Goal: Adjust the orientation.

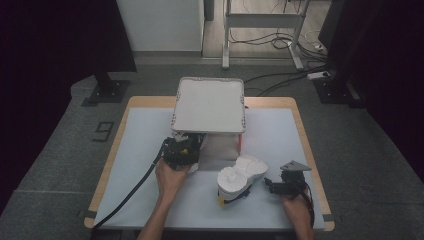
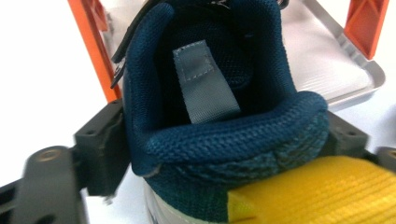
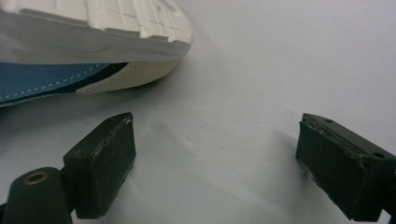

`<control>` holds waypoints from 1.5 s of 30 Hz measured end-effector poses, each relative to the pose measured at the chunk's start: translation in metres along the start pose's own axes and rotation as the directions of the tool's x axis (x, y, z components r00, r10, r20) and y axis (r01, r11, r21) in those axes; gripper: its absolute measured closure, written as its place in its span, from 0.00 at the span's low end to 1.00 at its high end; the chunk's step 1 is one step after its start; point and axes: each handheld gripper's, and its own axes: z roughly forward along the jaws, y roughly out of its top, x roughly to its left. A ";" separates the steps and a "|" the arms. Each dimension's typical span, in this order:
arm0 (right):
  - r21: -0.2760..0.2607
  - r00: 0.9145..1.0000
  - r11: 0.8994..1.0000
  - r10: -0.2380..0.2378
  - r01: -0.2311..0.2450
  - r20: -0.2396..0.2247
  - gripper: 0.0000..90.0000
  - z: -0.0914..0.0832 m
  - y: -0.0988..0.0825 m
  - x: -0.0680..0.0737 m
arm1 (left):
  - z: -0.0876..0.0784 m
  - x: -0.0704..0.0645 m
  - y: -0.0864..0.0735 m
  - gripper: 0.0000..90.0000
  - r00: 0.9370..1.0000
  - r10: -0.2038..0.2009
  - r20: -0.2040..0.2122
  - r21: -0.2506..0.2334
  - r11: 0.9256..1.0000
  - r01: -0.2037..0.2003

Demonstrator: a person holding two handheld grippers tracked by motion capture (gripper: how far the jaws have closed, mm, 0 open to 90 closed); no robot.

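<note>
A dark blue knit shoe (image 2: 233, 140) with a yellow heel tab (image 2: 322, 191) sits heel-first between the jaws of my left gripper (image 2: 224, 144), and both pads touch its sides. In the high view my left gripper (image 1: 182, 150) is at the front of the box (image 1: 210, 105), just under its white top. A second shoe (image 1: 242, 177) lies on the mat with its white sole (image 3: 93, 28) turned up. My right gripper (image 1: 272, 186) rests just right of it, and in its own view the right gripper (image 3: 215, 163) stands open over bare mat.
The box has orange side frames (image 2: 93, 46) and a grey ribbed tray (image 2: 327, 60) behind the blue shoe. A white mat (image 1: 280, 135) covers the wooden table (image 1: 300, 105). A black cable (image 1: 130, 192) trails from the left gripper toward the front left corner.
</note>
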 end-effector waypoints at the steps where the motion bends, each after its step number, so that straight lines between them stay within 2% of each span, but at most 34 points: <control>1: 0.000 1.000 1.000 0.000 0.000 0.000 0.13 0.000 0.000 0.000 | 0.000 0.000 0.000 0.20 1.000 -0.005 -0.012 0.004 1.000 0.005; 2: 0.000 1.000 1.000 0.000 0.000 0.000 0.13 0.000 0.000 0.000 | -0.004 0.002 0.001 0.10 1.000 -0.007 -0.013 0.001 1.000 0.007; 3: 0.000 1.000 1.000 0.000 0.000 0.000 0.13 0.000 0.000 0.000 | -0.007 0.002 0.002 0.08 1.000 -0.004 -0.004 -0.005 1.000 0.004; 5: 0.000 1.000 1.000 0.000 0.000 0.000 0.13 0.000 0.000 0.000 | -0.015 0.003 0.003 0.09 1.000 0.008 0.022 -0.016 1.000 -0.007; 7: 0.000 1.000 1.000 -0.001 0.001 0.000 0.13 0.000 0.000 0.000 | -0.020 0.003 0.003 0.12 0.999 0.019 0.027 -0.020 1.000 -0.019; 8: 0.000 1.000 1.000 -0.001 0.001 0.001 0.13 0.000 0.000 0.000 | -0.027 0.003 0.002 0.12 0.999 0.041 0.028 -0.025 0.999 -0.040; 9: 0.000 1.000 1.000 -0.001 0.001 0.000 0.13 0.000 0.000 0.000 | -0.036 0.003 -0.001 0.18 0.997 0.064 0.038 -0.030 0.998 -0.063; 13: 0.000 1.000 1.000 -0.001 0.001 0.001 0.13 0.000 0.000 0.000 | -0.054 0.007 -0.012 0.26 0.994 0.097 0.050 -0.047 0.994 -0.094; 16: 0.000 1.000 1.000 -0.001 0.001 0.000 0.13 0.000 0.000 0.000 | -0.059 0.011 -0.022 0.44 0.990 0.117 0.080 -0.048 0.992 -0.113; 17: 0.000 1.000 1.000 -0.001 0.001 0.001 0.13 0.000 0.000 0.000 | -0.059 0.012 -0.025 0.51 0.988 0.123 0.096 -0.047 0.992 -0.119; 20: 0.000 1.000 1.000 -0.001 0.001 0.001 0.13 0.000 0.000 0.000 | -0.057 0.010 -0.031 0.63 0.983 0.136 0.121 -0.050 0.990 -0.130; 22: 0.000 1.000 1.000 -0.002 0.002 0.001 0.13 0.000 0.000 0.000 | -0.055 0.007 -0.033 0.68 0.983 0.149 0.108 -0.063 0.988 -0.143; 25: 0.000 1.000 1.000 -0.002 0.002 0.001 0.13 0.000 0.000 0.000 | -0.054 0.007 -0.033 0.73 0.982 0.146 0.120 -0.070 0.988 -0.138; 29: 0.000 1.000 1.000 0.000 0.000 0.000 0.13 0.000 0.000 0.000 | -0.049 0.005 -0.030 0.77 0.981 0.149 0.121 -0.082 0.987 -0.140; 41: 0.000 1.000 1.000 0.000 0.000 0.000 0.13 0.000 0.000 0.000 | -0.014 0.000 -0.012 0.78 0.985 0.171 0.020 -0.111 0.979 -0.168; 45: 0.000 1.000 1.000 0.000 0.000 0.000 0.13 0.000 0.000 0.000 | -0.006 0.000 -0.008 0.77 0.985 0.170 0.017 -0.115 0.979 -0.167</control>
